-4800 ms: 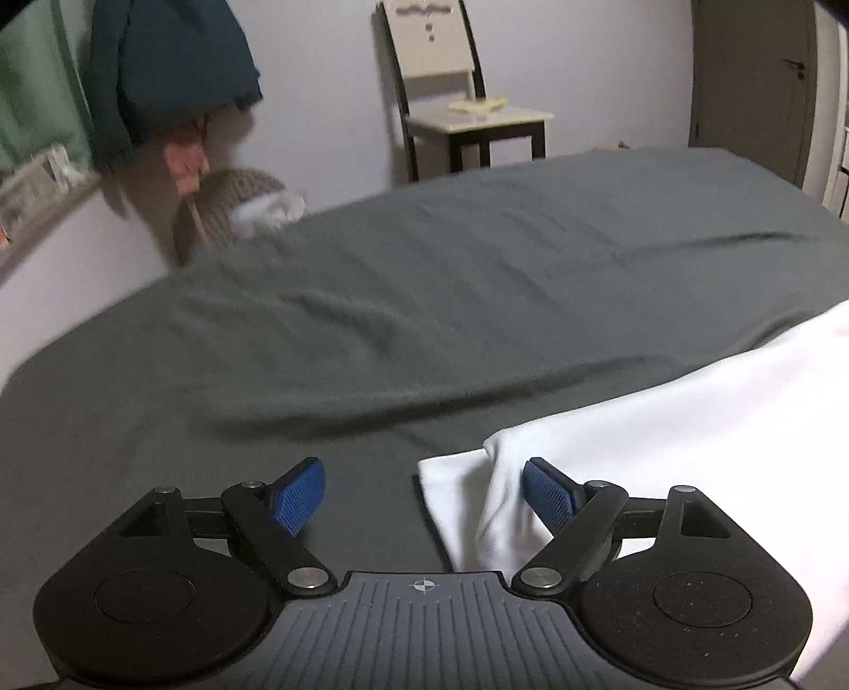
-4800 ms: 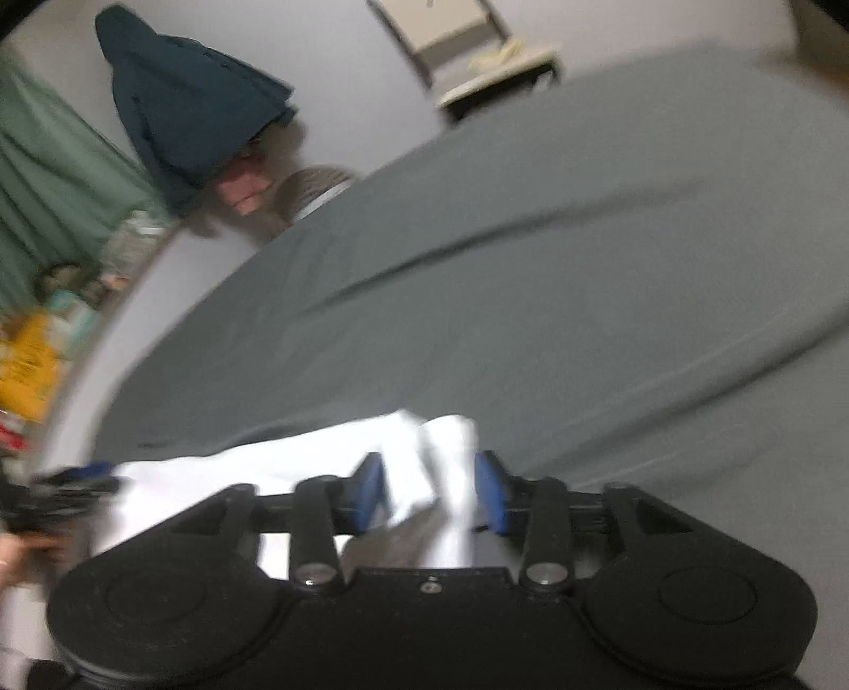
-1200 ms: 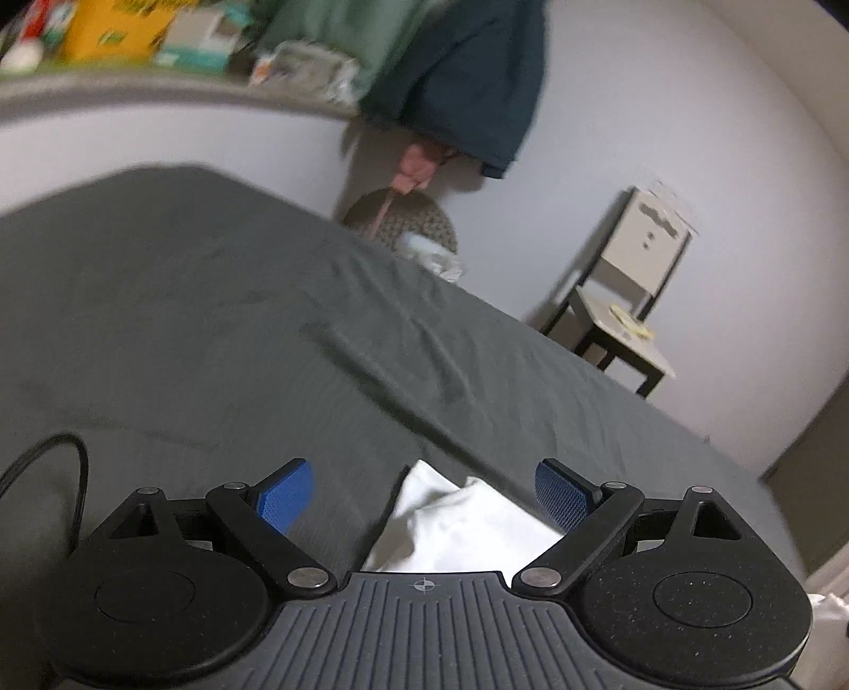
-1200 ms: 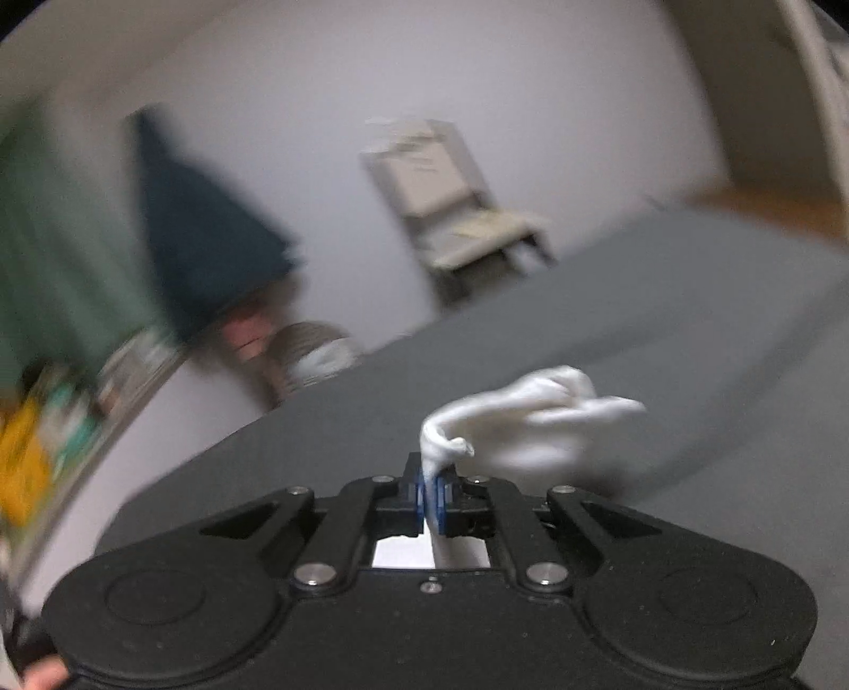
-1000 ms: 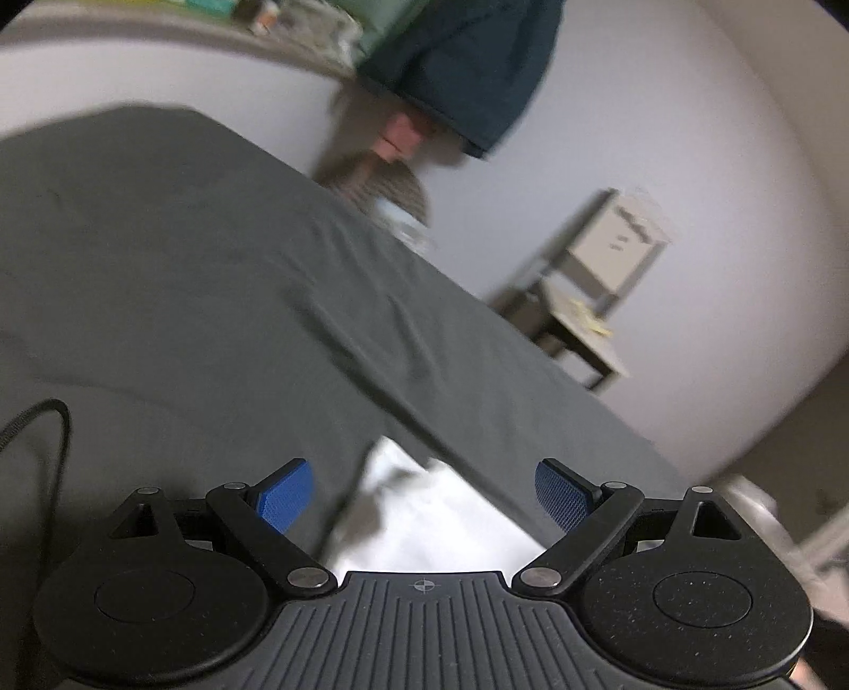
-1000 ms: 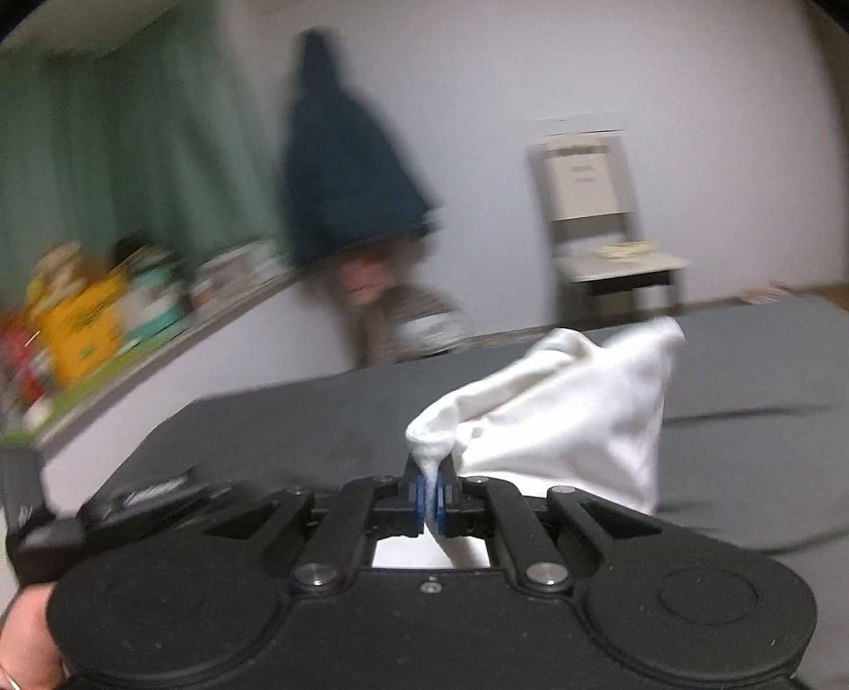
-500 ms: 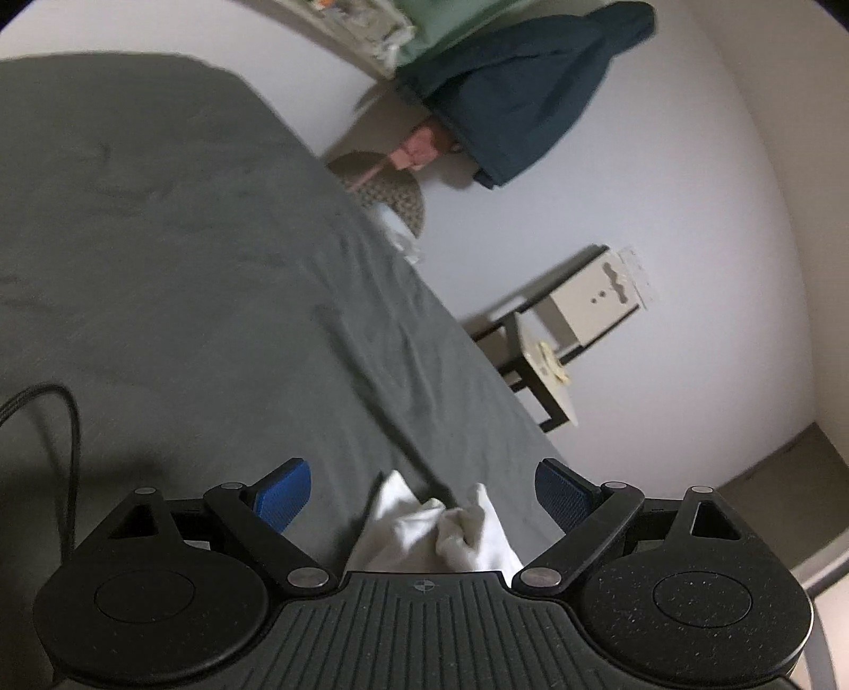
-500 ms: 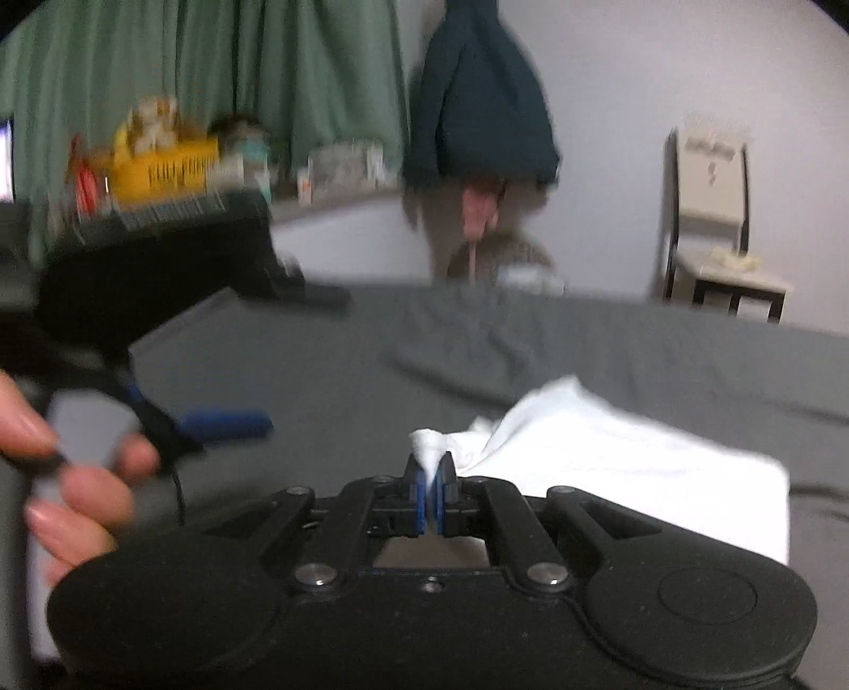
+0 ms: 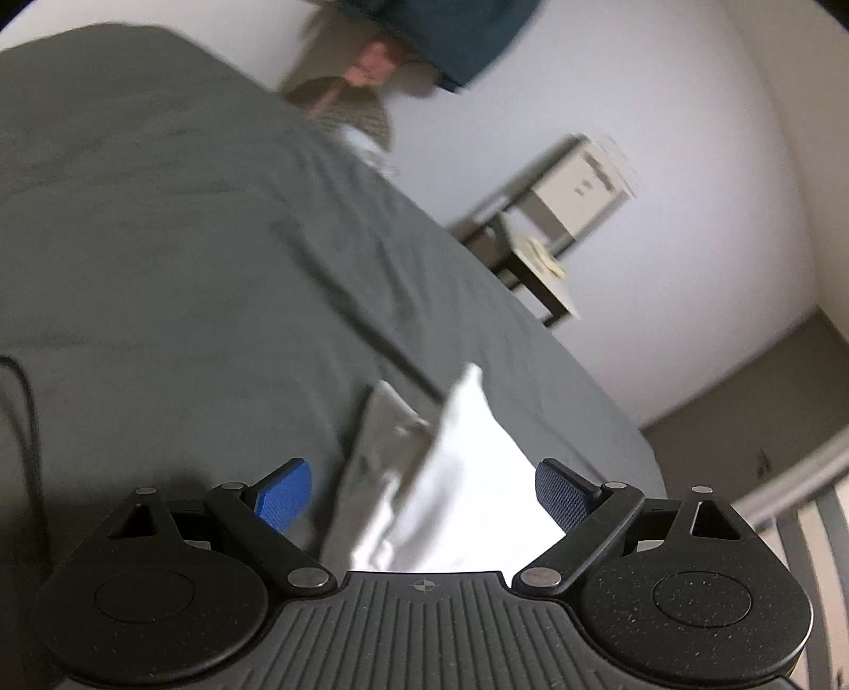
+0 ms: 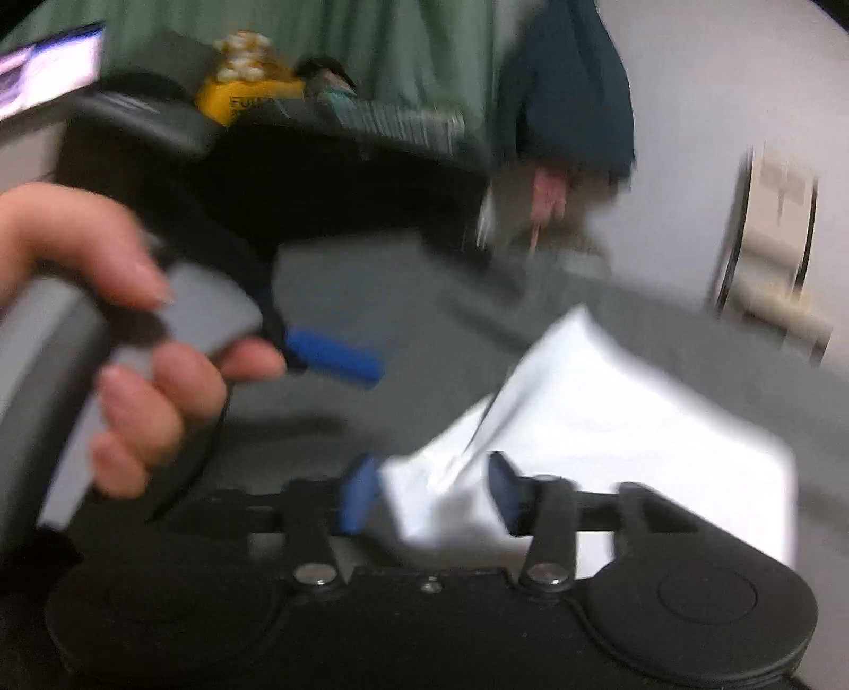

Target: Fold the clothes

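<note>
The white garment (image 9: 467,477) lies on the bed (image 9: 185,276), which is covered by a dark grey sheet, and it is partly folded: in the left wrist view one layer stands up as a slanted flap above a greyer layer that lies under it. The left gripper (image 9: 422,491) has its blue fingers (image 9: 278,493) spread wide, one on each side of the near end of the garment, and they do not touch the cloth. In the right wrist view the right gripper (image 10: 430,496) also has its fingers (image 10: 361,496) apart, and a bunched corner of the white garment (image 10: 610,419) sits in the gap between them; the picture is blurred, so I cannot tell if the cloth touches the pads. In the same view a hand (image 10: 106,339) holds the grey handle of the left gripper at the left side, and one blue finger of this gripper points toward the garment, well above the sheet. Behind the bed there is a light chair (image 9: 557,223) against the white wall, a dark blue coat (image 10: 568,90) which hangs on the wall, and a green curtain (image 10: 403,48). A black cable (image 9: 21,403) lies on the sheet at the left edge.
</note>
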Tool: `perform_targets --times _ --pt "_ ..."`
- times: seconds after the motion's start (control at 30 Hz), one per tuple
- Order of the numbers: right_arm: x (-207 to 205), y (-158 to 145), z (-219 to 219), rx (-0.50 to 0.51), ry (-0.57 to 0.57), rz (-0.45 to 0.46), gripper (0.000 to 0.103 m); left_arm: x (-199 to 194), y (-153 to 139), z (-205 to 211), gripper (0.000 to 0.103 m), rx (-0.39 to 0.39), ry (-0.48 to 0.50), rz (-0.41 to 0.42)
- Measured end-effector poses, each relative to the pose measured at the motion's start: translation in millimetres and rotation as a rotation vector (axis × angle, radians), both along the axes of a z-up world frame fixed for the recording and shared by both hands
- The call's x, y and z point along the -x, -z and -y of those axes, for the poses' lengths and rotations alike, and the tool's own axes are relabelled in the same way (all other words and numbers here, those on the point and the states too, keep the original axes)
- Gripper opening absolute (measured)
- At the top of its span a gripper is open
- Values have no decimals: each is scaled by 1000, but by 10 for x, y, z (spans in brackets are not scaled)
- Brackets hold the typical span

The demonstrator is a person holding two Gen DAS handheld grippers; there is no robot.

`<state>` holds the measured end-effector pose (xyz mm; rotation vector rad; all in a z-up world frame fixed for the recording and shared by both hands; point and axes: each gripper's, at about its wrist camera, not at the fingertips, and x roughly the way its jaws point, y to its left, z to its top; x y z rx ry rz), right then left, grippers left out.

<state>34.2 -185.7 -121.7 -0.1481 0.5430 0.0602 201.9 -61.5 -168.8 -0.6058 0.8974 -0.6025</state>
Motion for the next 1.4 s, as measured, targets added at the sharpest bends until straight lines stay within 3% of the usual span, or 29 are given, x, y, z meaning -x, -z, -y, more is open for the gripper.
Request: perform_targets --times 0.1,0.2,0.3,0.43,0.53,0.6,0.7,0.77,0.9,1.07,1.17,1.2,1.37,1.4 --pt "25 -185 -10 92 -69 45 55 -41 81 -154 92 134 -35 -65" --pt "-208 -367 269 28 -19 -14 59 -57 164 -231 92 195 -31 -108" --pt "-560 -496 764 -152 106 -114 58 -71 193 -166 92 111 14 -97" --pt "-924 -587 1226 -303 210 -245 58 63 167 25 91 -3 193 -37" --pt "-1201 -611 1407 -415 235 -383 58 185 106 266 91 -172 297 36" --pt "-1332 -625 1342 -421 224 -457 58 225 100 376 64 -253 329 57" --pt "-1433 -669 1176 -386 239 -528 58 186 130 370 46 -257 331 44" --pt "-1520 -665 1025 -316 243 -564 58 159 157 367 40 -264 328 29" --pt "-1775 -537 721 -184 242 -657 58 108 205 359 10 -276 321 4" --pt "-1786 -410 648 -81 234 -687 56 144 100 316 7 -249 327 85" --pt "-1795 -363 766 -60 228 -700 26 165 29 283 6 -198 349 131" --pt "-1760 -392 865 -122 248 -689 17 190 -12 269 6 -180 355 159" --pt "-1547 -521 1335 -401 336 -652 16 232 -135 324 6 -141 421 252" --pt "-1501 -541 1419 -447 350 -652 20 239 -156 341 6 -140 434 266"
